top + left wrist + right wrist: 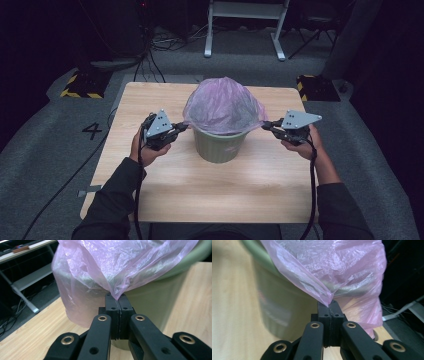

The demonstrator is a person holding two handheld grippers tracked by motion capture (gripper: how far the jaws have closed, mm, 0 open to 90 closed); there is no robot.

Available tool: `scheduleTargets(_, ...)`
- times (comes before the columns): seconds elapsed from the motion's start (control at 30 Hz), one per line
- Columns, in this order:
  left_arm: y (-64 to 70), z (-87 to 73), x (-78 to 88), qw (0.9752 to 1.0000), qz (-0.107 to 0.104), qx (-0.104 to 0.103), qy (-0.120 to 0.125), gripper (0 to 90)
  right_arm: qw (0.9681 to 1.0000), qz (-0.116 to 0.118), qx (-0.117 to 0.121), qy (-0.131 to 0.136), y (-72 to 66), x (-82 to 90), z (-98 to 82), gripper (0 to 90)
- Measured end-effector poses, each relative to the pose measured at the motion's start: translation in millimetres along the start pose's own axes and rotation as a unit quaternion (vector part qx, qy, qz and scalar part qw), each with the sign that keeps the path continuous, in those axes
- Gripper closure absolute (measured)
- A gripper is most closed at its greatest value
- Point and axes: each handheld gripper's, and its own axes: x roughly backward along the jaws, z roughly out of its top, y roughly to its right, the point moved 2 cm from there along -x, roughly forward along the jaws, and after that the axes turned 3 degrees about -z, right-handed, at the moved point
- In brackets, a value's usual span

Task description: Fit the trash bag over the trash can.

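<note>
Black jaws of the left gripper [117, 298] are clamped on the pink bag's [223, 105] left edge; the right gripper [329, 304] is pinched shut on its right edge. Between them the bag is draped over a green bin [220, 146] mid-table [160, 195].

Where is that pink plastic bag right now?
In the high view the pink bag billows over the green bin mid-table, stretched between the left gripper and right gripper, each pinching an edge.
</note>
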Motion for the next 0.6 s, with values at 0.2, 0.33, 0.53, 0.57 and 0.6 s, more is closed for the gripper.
scheduleTargets(0.2,20.8,-14.0,1.3,0.9969,-0.061,-0.043,-0.024,90.0,0.9986,0.048,0.02,-0.011,-25.9,6.4,-9.8,90.0)
scheduleTargets(0.33,32.2,-34.2,-9.2,0.9922,-0.093,-0.052,-0.065,90.0,0.9962,0.075,0.019,-0.04,-38.9,-0.2,-30.0,90.0)
scheduleTargets(0.53,29.8,-57.2,-26.3,0.9902,-0.096,-0.032,-0.096,90.0,0.9915,0.093,-0.009,-0.09,-41.7,-20.5,-63.8,90.0)
scheduleTargets(0.57,28.5,-60.6,-29.5,0.9901,-0.096,-0.027,-0.099,90.0,0.991,0.092,-0.015,-0.096,-40.3,-23.4,-67.9,90.0)
scheduleTargets(0.6,27.6,-63.9,-32.7,0.9892,-0.101,-0.023,-0.104,90.0,0.9905,0.091,-0.023,-0.1,-38.3,-26.1,-71.7,90.0)
